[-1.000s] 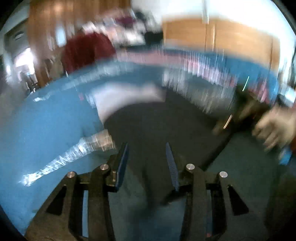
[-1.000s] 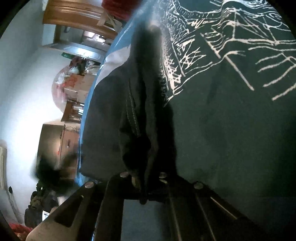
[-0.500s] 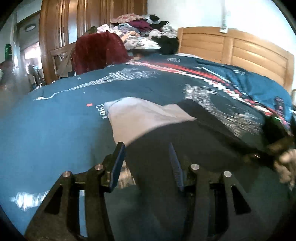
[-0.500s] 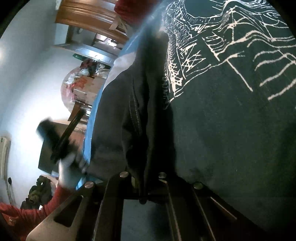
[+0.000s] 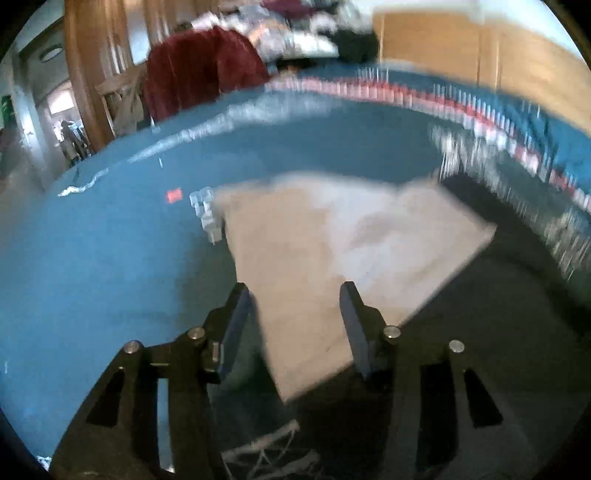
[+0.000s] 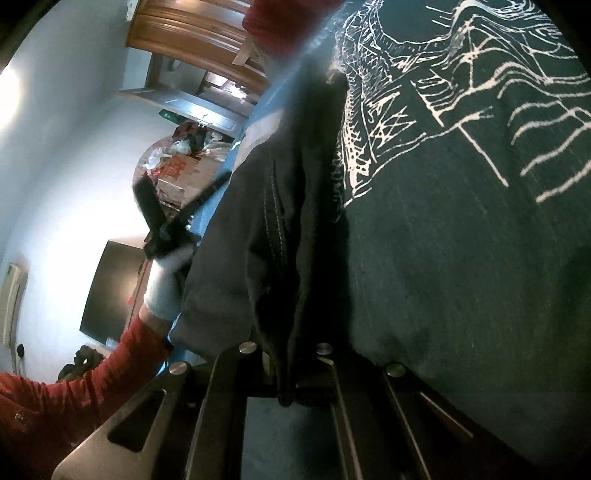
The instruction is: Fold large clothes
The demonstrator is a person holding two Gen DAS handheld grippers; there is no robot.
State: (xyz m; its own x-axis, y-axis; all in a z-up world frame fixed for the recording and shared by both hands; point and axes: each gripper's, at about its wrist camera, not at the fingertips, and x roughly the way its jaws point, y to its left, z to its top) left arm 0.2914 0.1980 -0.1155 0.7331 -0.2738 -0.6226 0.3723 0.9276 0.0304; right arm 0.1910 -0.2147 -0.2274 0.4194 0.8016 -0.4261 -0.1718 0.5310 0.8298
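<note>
Left wrist view: the left gripper (image 5: 293, 314) hangs with its fingers spread, holding nothing, over the pale lining panel (image 5: 343, 254) of the dark garment (image 5: 491, 332), which lies on the blue printed bedspread (image 5: 110, 258). The whole frame is motion-smeared, so the far pile of clothes (image 5: 295, 33) and the wooden headboard (image 5: 461, 48) are barely readable, and the garment's near hem is hidden behind the gripper body.

Right wrist view: the right gripper (image 6: 291, 363) is pressed together on a bunched edge of the dark garment (image 6: 266, 229), stitching visible; its fingertips are buried in cloth. At left a gloved hand (image 6: 166, 280) on a red sleeve (image 6: 74, 387) carries the other gripper, blurred.

Risk, as I judge it: a closure made while moving this fast could catch only the lining layer, or the bedspread too, skewing the fold. The thick bunch could also slip from the right pinch under tension.
</note>
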